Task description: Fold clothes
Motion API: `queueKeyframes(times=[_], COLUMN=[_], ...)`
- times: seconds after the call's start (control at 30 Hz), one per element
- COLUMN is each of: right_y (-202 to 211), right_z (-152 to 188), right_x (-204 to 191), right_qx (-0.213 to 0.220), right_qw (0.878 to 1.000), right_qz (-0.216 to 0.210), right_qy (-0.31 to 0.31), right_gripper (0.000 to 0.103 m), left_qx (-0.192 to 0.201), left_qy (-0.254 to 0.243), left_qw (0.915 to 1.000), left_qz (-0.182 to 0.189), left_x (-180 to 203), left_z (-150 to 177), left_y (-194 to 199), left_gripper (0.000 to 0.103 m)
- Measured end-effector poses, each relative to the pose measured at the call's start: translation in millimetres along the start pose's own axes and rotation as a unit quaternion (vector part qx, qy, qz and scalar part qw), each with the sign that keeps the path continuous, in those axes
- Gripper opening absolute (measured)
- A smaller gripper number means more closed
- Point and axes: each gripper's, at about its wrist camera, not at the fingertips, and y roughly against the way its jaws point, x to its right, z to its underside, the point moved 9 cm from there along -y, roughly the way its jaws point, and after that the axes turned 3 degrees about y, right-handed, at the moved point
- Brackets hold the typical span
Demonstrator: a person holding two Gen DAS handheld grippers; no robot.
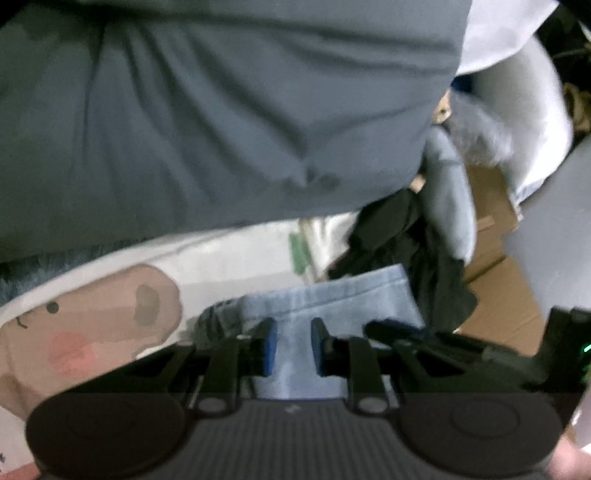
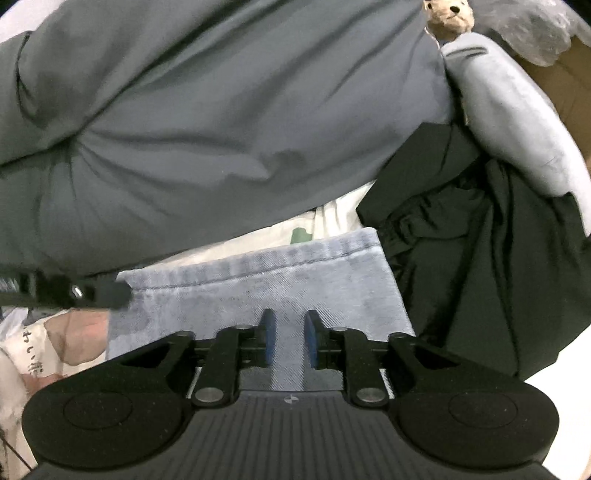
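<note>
Altogether two grippers [image 1: 293,345] [image 2: 290,338], one jeans [image 2: 258,280]

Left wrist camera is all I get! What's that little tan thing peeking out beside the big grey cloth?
Observer: The right wrist view shows it clearly. It's a plush toy with dark eyes and a dark nose, poking up behind the grey garment.
Operator: Cute! Is the blue jeans thing neat?
Observer: The denim piece lies fairly flat here, with a stitched hem along its far edge.
Operator: Where's my hand-held gripper on it?
Observer: Your left hand-held gripper comes in from the side. One finger shows at the denim's left edge.
</note>
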Motion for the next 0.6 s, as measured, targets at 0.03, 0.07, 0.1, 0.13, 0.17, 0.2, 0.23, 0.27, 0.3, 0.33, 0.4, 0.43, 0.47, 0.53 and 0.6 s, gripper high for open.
queueKeyframes(times=[0.03, 0.07, 0.1, 0.13, 0.17, 0.2, 0.23, 0.27, 0.3, 0.33, 0.4, 0.43, 0.47, 0.53, 0.6], right_y=[-4.4, -8.7, -12.4, -16.0, -19.1, -21.7, -24.7, -27.8, -31.0, -34.8, -42.1, -44.7, -46.9, -51.0, -55.9], right_z=[-0.9, -2.7, -4.9, -7.2, -10.0, -13.1, -15.8, -18.3, -20.9, -22.1, -19.5, -17.0, -15.1, -12.2, -8.8], right_x=[0.1, 0.5, 1.3, 2.5, 4.0, 5.5, 5.8, 5.2, 4.6, 3.8, 2.5, 2.7, 3.5, 5.8, 7.1], right_qx=[0.0, -0.001, -0.001, -0.002, -0.002, 0.001, 0.0, -0.002, -0.004, -0.011, -0.024, -0.027, -0.028, -0.029, -0.029], right_qw=[1.0, 1.0, 1.0, 1.0, 1.0, 1.0, 1.0, 1.0, 1.0, 1.0, 0.999, 0.999, 0.999, 0.999, 0.999], right_qz=[0.0, 0.002, 0.005, 0.008, 0.011, 0.013, 0.012, 0.01, 0.007, 0.007, 0.011, 0.013, 0.014, 0.015, 0.014], right_qy=[-0.001, -0.001, 0.002, 0.005, 0.006, 0.005, 0.005, 0.004, 0.003, 0.009, 0.028, 0.034, 0.036, 0.036, 0.036], right_gripper=[0.037, 0.038, 0.038, 0.038, 0.039, 0.038, 0.038, 0.037, 0.037, 0.037, 0.037, 0.037, 0.037, 0.04, 0.043], left_qx=[-0.005, -0.008, -0.008, -0.008, -0.009, -0.011, -0.014, -0.017, -0.022, -0.025, -0.028, -0.029, -0.029, -0.029, -0.027], left_qy=[-0.002, -0.002, -0.001, 0.0, 0.002, 0.002, 0.001, -0.002, -0.002, 0.001, 0.0, -0.004, -0.008, -0.01, -0.006], left_qw=[1.0, 0.9999, 0.9999, 0.9999, 0.9999, 0.9999, 0.9998, 0.9997, 0.9996, 0.9995, 0.9994, 0.9994, 0.9994, 0.9994, 0.9995], left_qz=[-0.006, -0.009, -0.008, -0.008, -0.009, -0.012, -0.014, -0.017, -0.02, -0.021, -0.019, -0.019, -0.018, -0.015, -0.014], left_x=[-4.5, -8.5, -11.7, -14.3, -15.7, -16.6, -17.2, -17.5, -18.7, -20.8, -23.5, -24.2, -24.4, -25.4, -25.0], left_z=[1.0, 1.6, 1.9, 2.4, 3.5, 5.2, 6.9, 8.8, 11.1, 13.1, 16.3, 17.8, 18.8, 18.9, 16.5], left_y=[-5.5, -9.3, -10.9, -12.4, -14.4, -17.0, -19.2, -21.6, -24.7, -27.4, -30.9, -32.0, -32.6, -32.3, -29.0], left_gripper=[0.004, 0.003, 0.003, 0.003, 0.003, 0.003, 0.003, 0.003, 0.003, 0.003, 0.003, 0.003, 0.003, 0.003, 0.003])
